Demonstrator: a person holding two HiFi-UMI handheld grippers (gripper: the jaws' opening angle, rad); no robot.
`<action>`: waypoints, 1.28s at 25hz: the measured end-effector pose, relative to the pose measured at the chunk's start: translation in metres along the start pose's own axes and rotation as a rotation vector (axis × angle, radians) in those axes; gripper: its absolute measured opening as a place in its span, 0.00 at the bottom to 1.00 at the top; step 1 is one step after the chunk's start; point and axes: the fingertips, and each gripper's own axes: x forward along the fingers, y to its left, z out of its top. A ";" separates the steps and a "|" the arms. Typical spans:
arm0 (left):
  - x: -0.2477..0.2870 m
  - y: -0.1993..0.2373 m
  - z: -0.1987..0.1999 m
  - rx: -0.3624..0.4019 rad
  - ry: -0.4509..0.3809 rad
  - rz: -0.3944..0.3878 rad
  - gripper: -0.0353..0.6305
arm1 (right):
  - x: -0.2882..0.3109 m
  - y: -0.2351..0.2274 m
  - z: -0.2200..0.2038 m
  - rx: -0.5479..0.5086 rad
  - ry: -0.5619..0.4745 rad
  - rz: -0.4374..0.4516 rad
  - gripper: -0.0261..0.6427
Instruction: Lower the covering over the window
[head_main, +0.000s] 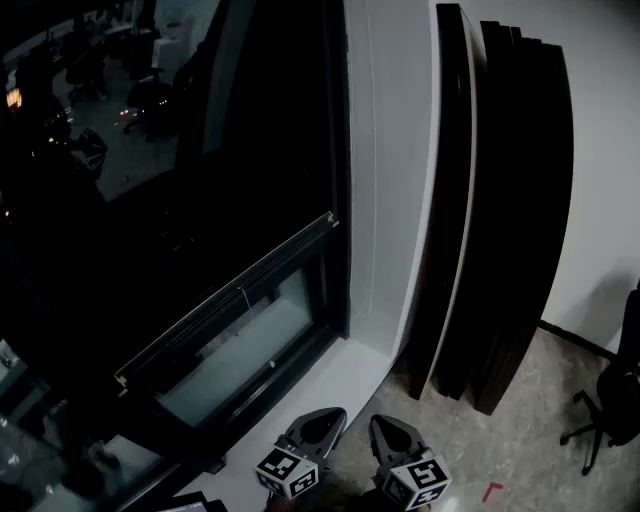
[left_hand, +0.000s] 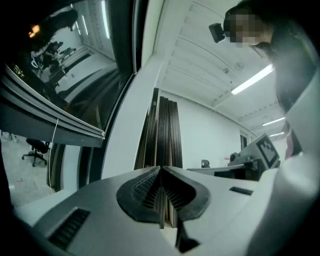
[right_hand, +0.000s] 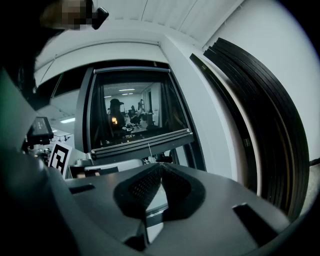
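Nearest the lens, low centre: left gripper (head_main: 322, 424), below the right end of the blind's bottom rail (head_main: 228, 300). Its own view shows the jaws closed tip to tip with nothing between them. It stands clear of the rail, over the white sill (head_main: 330, 385).

Right gripper (head_main: 390, 432), just beside the left one and further right of the rail. Jaws likewise pressed together at the tips and empty. Neither claw touches the blind.

Blind (head_main: 180, 200): dark, covering the upper and left pane. The bottom rail runs diagonally, its low end at the left and its high end at the right. A thin cord (right_hand: 148, 151) hangs from the rail near its middle.

Below the rail: a pale strip of glass (head_main: 235, 355) is uncovered between the rail and the lower frame. This is the only open travel under the rail.

Right of the rail: white jamb (head_main: 385, 170), with the rail's right end close against the dark frame edge.

Further right of the rail: dark panels (head_main: 500, 220) lean on edge against the wall, feet on the floor (head_main: 520, 440). Open floor lies between their feet and the grippers, with a red mark (head_main: 492, 491) on it.

Far right of the rail, at the frame edge: office chair (head_main: 615, 390), well apart from both grippers.
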 end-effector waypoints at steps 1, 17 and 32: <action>0.003 0.001 0.001 -0.006 0.002 -0.004 0.05 | 0.003 -0.003 0.000 0.002 0.001 -0.002 0.06; 0.106 0.094 0.031 0.002 -0.029 0.157 0.05 | 0.116 -0.093 0.037 -0.023 0.028 0.127 0.06; 0.215 0.150 0.051 0.054 -0.049 0.313 0.05 | 0.229 -0.200 0.100 -0.083 0.035 0.312 0.06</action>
